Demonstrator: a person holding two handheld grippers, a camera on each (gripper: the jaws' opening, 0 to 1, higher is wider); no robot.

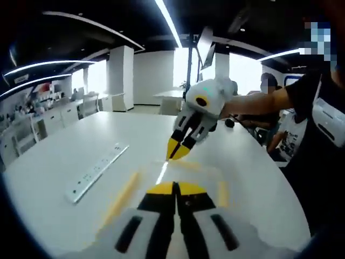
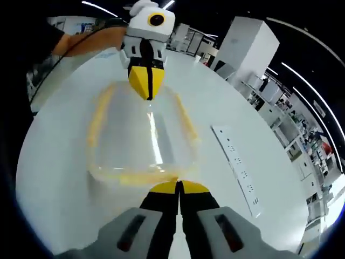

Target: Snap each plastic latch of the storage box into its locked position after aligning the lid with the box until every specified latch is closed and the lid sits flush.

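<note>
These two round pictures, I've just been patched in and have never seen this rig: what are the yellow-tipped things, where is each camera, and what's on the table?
There is no robot arm here. A person holds a two-jaw gripper in each hand, and a fisheye camera rides on each one, looking forward along its jaws.

In the left gripper view, the left gripper rises from the bottom with its yellow tips together. The right gripper faces it from across the box, held by the person's arm.

The right gripper view is the opposite angle: the right gripper is at the bottom, and the left gripper comes in from the top.

Between them, on the white table, sits the clear storage box with yellow edging, its lid on. Beside it lies a white power strip. Both grippers look shut, one at each end of the box, and neither holds anything.
</note>
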